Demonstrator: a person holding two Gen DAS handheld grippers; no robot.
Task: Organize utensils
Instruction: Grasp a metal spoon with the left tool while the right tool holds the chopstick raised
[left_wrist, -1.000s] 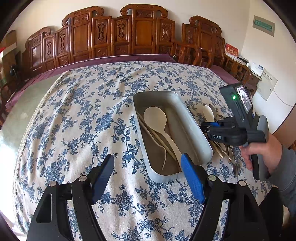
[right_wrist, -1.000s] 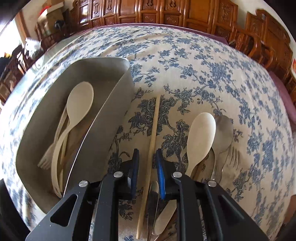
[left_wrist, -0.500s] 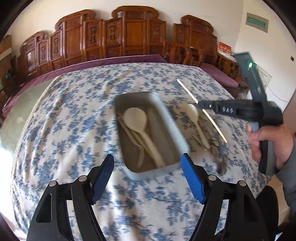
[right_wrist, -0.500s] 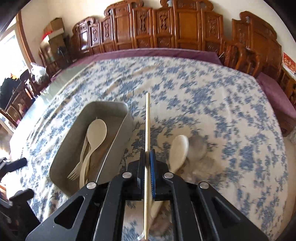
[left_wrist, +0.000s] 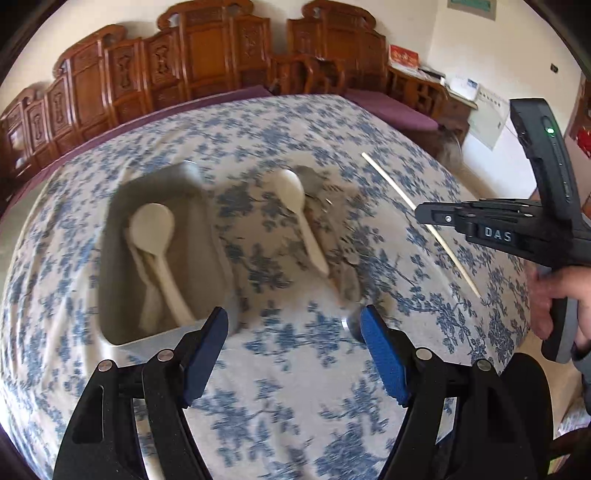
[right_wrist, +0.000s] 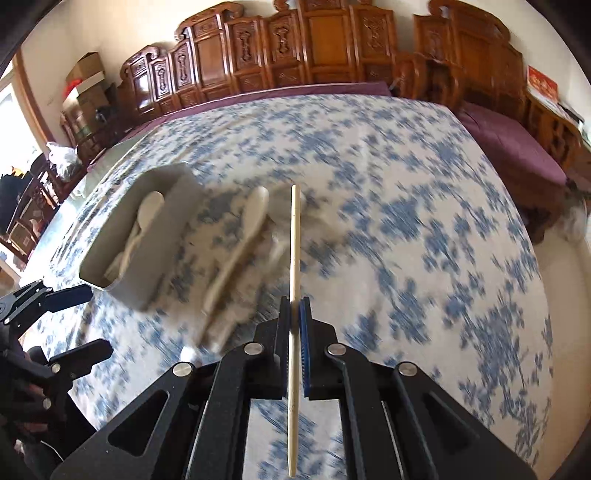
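Observation:
My right gripper (right_wrist: 294, 306) is shut on a pale wooden chopstick (right_wrist: 294, 236) and holds it in the air above the table; the same chopstick (left_wrist: 391, 184) shows slanting at the right of the left wrist view, held by the right gripper (left_wrist: 424, 218). A grey metal tray (left_wrist: 218, 236) holds a cream spoon (left_wrist: 153, 225) and other pale utensils. Right of the tray lie a second cream spoon (left_wrist: 295, 195) and blurred metal cutlery (left_wrist: 340, 258) on the cloth. My left gripper (left_wrist: 293, 332) hangs open and empty above the cloth near the tray's near right corner. The tray (right_wrist: 159, 254) and the loose spoon (right_wrist: 243, 236) also show, blurred, in the right wrist view.
A blue-flowered tablecloth (left_wrist: 295, 387) covers the round table. Carved wooden chairs (left_wrist: 207, 55) ring the far side. A person's hand (left_wrist: 554, 295) grips the right tool's handle at the right edge.
The right gripper closed on the chopstick that lay beside the tray and lifted it off the cloth. The left gripper drew back and to the right, so the tray now sits left of it.

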